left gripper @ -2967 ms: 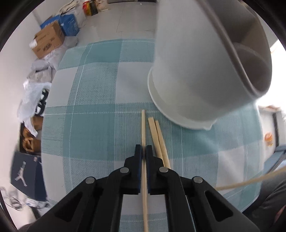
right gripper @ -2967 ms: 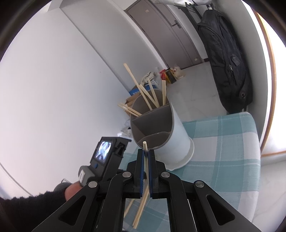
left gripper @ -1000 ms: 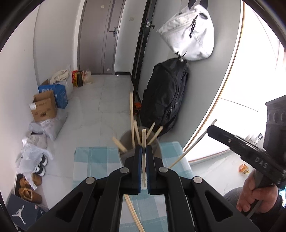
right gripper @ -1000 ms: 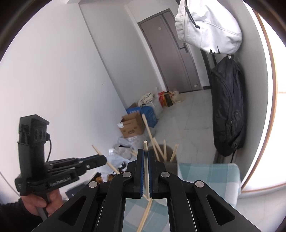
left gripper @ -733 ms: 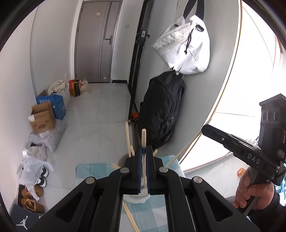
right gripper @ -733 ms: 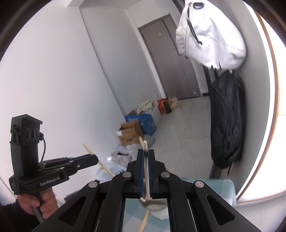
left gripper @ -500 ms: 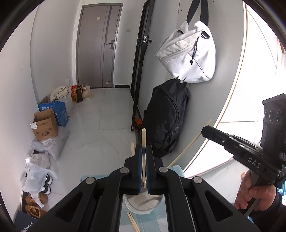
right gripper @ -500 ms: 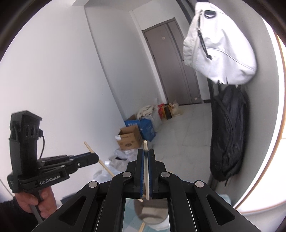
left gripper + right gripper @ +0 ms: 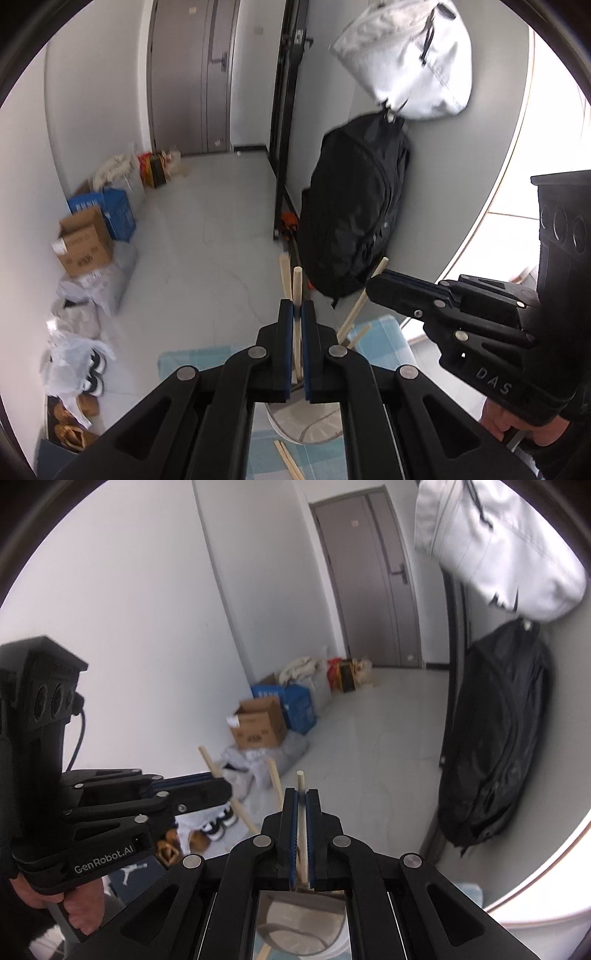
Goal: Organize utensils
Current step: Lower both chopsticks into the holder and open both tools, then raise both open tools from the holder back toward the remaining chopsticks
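Bright daylight glares from the right; fisheye edges bend, slightly blurred.

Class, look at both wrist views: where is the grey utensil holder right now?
The utensil holder stands on the checked cloth, low in both wrist views, just beyond and below each gripper's fingertips. Two loose chopsticks lie on the cloth in front of it.

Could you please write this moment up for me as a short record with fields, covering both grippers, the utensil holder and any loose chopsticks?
left gripper: shut on a chopstick
right gripper: shut on a second chopstick
utensil holder: below both grippers, on a checked cloth
in holder: other chopsticks stick up
loose chopsticks: two, on the cloth beside the holder
room: black backpack, cardboard box
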Tool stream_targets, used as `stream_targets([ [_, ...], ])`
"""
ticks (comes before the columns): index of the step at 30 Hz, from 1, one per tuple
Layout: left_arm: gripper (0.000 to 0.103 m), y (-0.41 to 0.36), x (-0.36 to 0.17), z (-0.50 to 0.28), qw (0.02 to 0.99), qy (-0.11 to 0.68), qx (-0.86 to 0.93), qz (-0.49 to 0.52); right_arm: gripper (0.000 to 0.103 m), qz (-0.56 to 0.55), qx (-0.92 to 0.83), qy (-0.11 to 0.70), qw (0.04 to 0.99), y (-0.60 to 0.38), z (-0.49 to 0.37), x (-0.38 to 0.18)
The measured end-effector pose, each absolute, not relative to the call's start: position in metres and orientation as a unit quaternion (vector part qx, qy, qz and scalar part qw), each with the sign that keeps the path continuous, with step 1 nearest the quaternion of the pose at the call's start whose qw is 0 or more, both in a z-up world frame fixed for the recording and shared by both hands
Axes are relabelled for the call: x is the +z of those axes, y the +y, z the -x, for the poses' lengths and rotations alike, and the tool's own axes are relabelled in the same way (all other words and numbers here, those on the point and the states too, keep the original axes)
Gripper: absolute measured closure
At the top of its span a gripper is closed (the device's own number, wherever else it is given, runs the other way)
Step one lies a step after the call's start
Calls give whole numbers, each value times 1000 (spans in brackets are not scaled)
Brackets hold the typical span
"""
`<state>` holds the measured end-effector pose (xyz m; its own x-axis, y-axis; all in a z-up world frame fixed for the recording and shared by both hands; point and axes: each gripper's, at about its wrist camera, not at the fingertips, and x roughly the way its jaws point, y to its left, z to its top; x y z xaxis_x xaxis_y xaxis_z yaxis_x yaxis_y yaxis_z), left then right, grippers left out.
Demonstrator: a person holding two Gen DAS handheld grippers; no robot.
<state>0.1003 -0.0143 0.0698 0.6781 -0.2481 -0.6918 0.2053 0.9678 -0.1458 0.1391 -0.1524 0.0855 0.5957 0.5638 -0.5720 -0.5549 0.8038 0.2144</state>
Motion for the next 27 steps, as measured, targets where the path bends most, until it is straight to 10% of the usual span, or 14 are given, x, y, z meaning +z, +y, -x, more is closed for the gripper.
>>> stream_targets([
  [13, 101, -12, 53, -106, 881, 433, -181, 53, 96, 22, 324, 363, 873, -136, -141, 42],
  [19, 99, 3, 67, -94, 887, 420, -173, 85, 69, 4, 323, 343, 882, -148, -121, 52],
  [27, 63, 10, 70, -71, 902, 402, -132, 89, 51, -41, 299, 323, 897, -171, -95, 63],
])
